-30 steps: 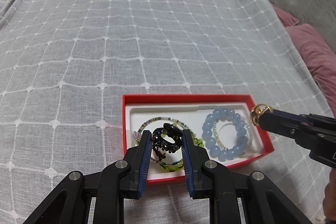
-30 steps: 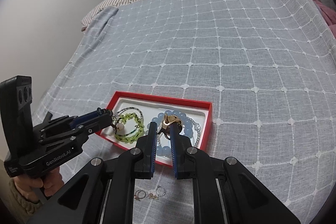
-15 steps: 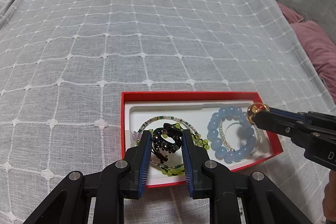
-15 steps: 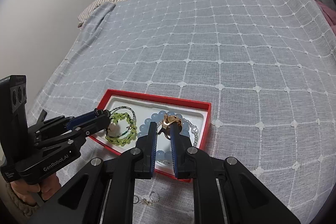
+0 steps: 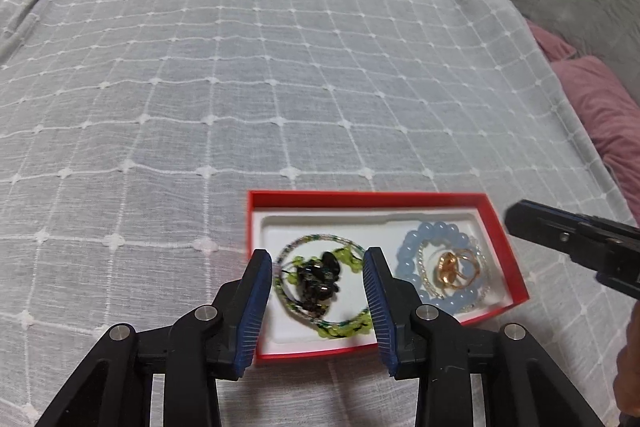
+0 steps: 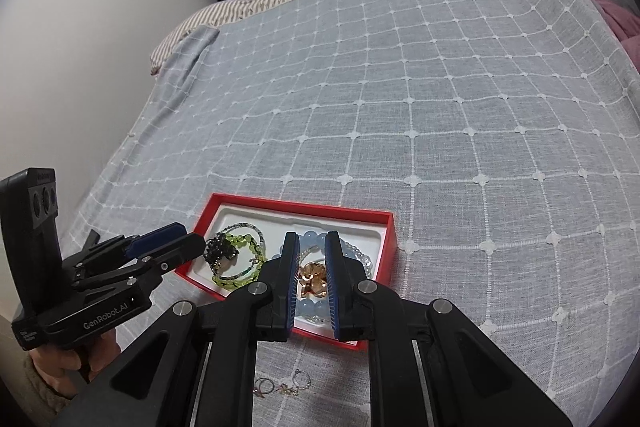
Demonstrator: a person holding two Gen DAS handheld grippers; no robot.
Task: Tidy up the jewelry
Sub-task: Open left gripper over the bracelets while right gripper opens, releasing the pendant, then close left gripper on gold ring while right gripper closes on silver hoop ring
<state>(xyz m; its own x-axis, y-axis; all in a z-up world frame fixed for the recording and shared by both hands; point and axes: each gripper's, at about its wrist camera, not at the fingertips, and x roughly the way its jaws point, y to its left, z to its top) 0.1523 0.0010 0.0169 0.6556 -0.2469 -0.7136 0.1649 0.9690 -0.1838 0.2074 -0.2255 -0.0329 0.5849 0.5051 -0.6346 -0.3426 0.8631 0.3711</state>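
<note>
A red jewelry box with a white liner lies on the bed; it also shows in the right wrist view. A black bead piece lies inside a green bead bracelet at its left. A gold ring lies inside a blue bead bracelet at its right. My left gripper is open just above the black piece. My right gripper is open above the gold ring; its tip shows in the left wrist view.
The grey checked bedspread covers the bed. Several small rings and earrings lie on it in front of the box. Pink and grey pillows sit at the right. A wall borders the left side.
Both grippers opened. The black bead piece dropped from the left gripper onto the green bracelet. The gold ring dropped from the right gripper into the blue bracelet; the right gripper drew back.
</note>
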